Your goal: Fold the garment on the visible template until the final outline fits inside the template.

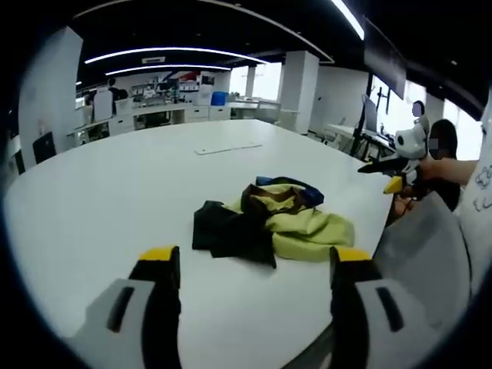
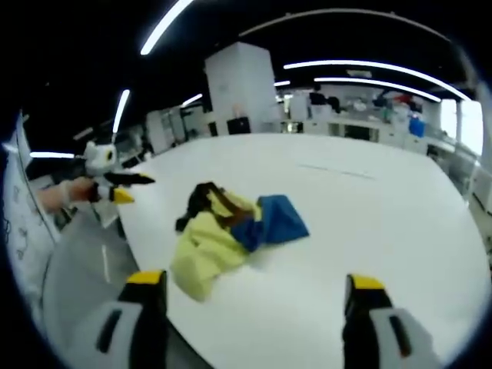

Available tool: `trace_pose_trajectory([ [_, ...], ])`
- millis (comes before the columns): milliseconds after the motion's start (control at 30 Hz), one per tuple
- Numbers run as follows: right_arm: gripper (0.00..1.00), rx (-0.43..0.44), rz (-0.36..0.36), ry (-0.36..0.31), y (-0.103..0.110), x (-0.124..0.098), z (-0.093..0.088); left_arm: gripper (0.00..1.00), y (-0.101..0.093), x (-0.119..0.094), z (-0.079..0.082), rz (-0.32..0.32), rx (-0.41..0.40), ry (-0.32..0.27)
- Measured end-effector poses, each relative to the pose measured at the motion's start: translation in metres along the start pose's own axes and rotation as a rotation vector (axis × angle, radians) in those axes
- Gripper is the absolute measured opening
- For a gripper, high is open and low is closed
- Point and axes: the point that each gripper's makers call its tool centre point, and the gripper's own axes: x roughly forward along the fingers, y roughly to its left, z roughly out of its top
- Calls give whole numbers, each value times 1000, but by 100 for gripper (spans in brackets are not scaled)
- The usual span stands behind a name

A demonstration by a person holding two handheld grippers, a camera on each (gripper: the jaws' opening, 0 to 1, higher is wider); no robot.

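Note:
A crumpled garment (image 1: 286,217) in yellow-green, black, brown and blue lies in a heap on the white table (image 1: 115,184), near its edge. In the left gripper view my left gripper (image 1: 255,257) stands open just short of the heap, with nothing between its jaws. To the right a hand holds up my right gripper (image 1: 401,171) beyond the table edge. In the right gripper view the garment (image 2: 223,231) lies ahead of my open right gripper (image 2: 256,280), and the left gripper (image 2: 115,187) hangs off the table at the left. A faint thin outline (image 1: 227,147) marks the table further back.
The table's curved edge (image 1: 384,223) runs close by the garment, with grey floor (image 2: 84,269) beyond it. A seated person (image 1: 444,146) is at the right behind the right gripper. Desks, pillars (image 1: 298,88) and monitors stand far behind the table.

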Motion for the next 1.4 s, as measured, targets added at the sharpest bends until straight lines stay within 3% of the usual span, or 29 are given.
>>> trace_pose_trajectory([
  [333, 98, 3, -8, -2, -2, -2, 2, 76, 0, -1, -1, 1, -8, 1],
  [900, 97, 25, -16, -7, -1, -8, 11, 73, 0, -1, 16, 4, -25, -24],
  [1400, 96, 61, -24, -5, 6, -32, 14, 72, -10, -21, 34, 10, -20, -4],
])
